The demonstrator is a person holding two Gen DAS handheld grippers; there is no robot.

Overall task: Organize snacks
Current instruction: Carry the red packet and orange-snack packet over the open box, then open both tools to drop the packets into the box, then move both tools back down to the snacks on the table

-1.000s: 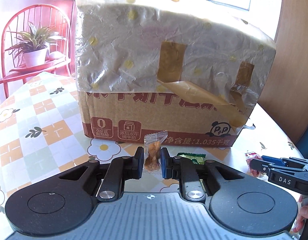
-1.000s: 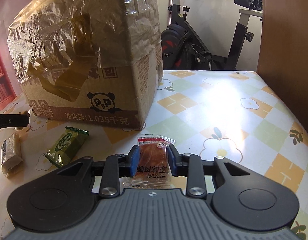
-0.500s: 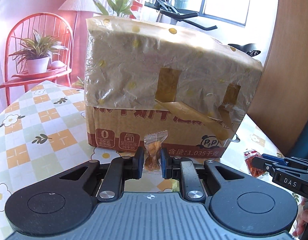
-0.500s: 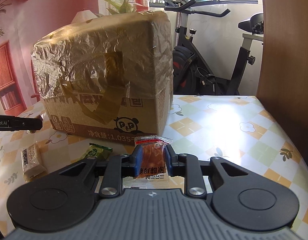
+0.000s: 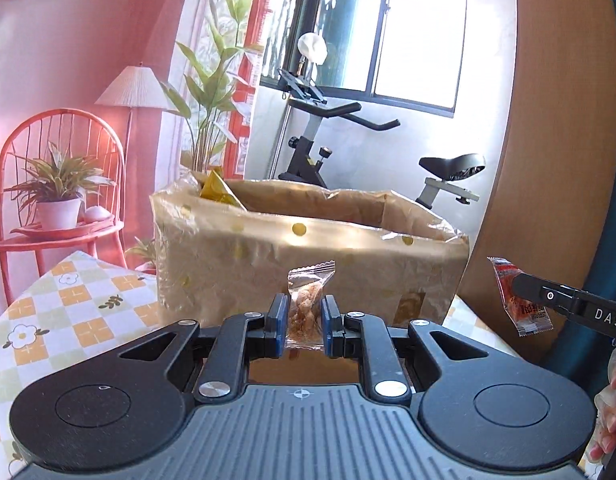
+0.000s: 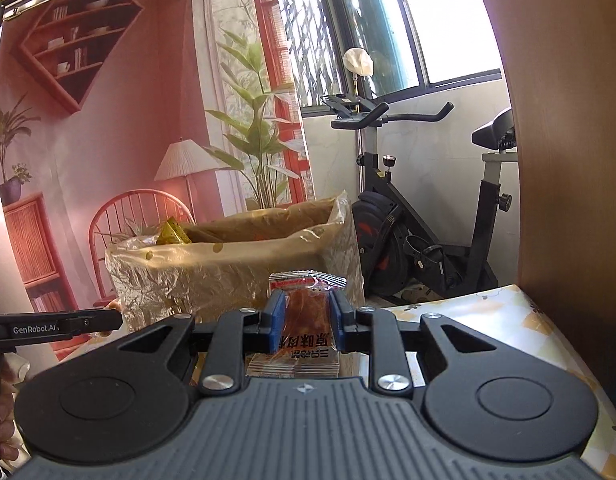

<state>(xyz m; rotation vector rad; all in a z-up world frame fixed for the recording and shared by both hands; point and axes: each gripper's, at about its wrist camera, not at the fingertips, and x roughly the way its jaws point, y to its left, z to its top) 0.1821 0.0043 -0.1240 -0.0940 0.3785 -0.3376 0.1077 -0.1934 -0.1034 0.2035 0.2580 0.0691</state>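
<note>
**Two snacks held up at the box rim**

I have a clear packet of golden snack [image 5: 306, 307] pinched in the left tongs [image 5: 305, 326], and an orange-red packet [image 6: 305, 315] clamped in the right tongs [image 6: 307, 322]; both hang in the air on the near side of the lined cardboard box [image 5: 308, 252]. The box stands open-topped on the table [image 5: 67, 304], its crinkled plastic liner folded over the rim, a yellow packet [image 5: 215, 192] poking up at the far left corner. To do this well, I judge each packet should travel forward past the near wall and sit clearly over the opening before I release. The loose liner edge could snag a wrapper, so I would go in one hand at a time.
</note>
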